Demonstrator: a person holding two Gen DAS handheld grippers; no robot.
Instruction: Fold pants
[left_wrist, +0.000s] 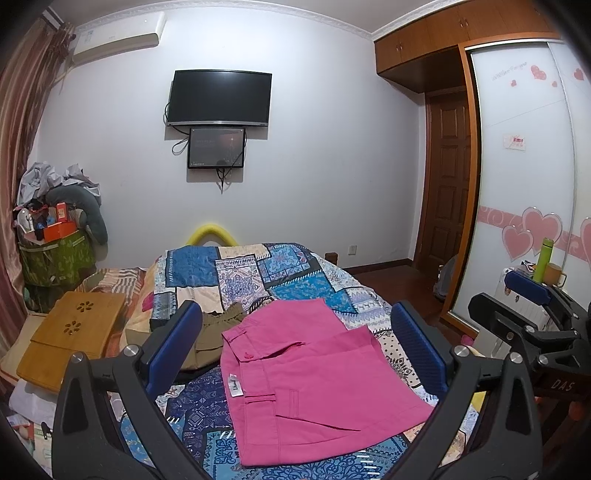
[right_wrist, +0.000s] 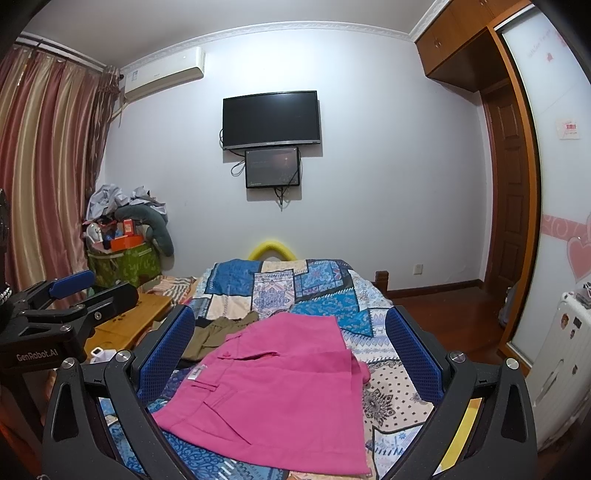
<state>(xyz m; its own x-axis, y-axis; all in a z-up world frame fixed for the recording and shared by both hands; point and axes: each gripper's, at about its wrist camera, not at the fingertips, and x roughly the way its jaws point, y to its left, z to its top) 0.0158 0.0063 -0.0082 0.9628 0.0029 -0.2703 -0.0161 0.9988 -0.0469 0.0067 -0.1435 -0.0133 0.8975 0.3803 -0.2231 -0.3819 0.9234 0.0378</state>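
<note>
- The bed (left_wrist: 236, 269), under a blue patchwork quilt, fills the ground ahead of both tools and runs away from them toward the far wall.
- The pink pants (left_wrist: 314, 373) lie flat on the quilt directly in front of and below both grippers. They look folded already into a compact stack, waistband toward the left tool and a white label at that edge.
- An olive garment (left_wrist: 214, 339) sits just beyond the left gripper's left finger, touching the pink stack's far-left corner.
- The left gripper (left_wrist: 295, 354) hangs above the pants with its jaws spread wide, holding nothing.
- The right gripper (right_wrist: 291, 354) is likewise wide apart and empty, hovering over the same stack.
- My judgement: the fold is near finished or between folds. Any next move calls for lowering onto one edge, pinching all layers together and carrying them across squarely.
</note>
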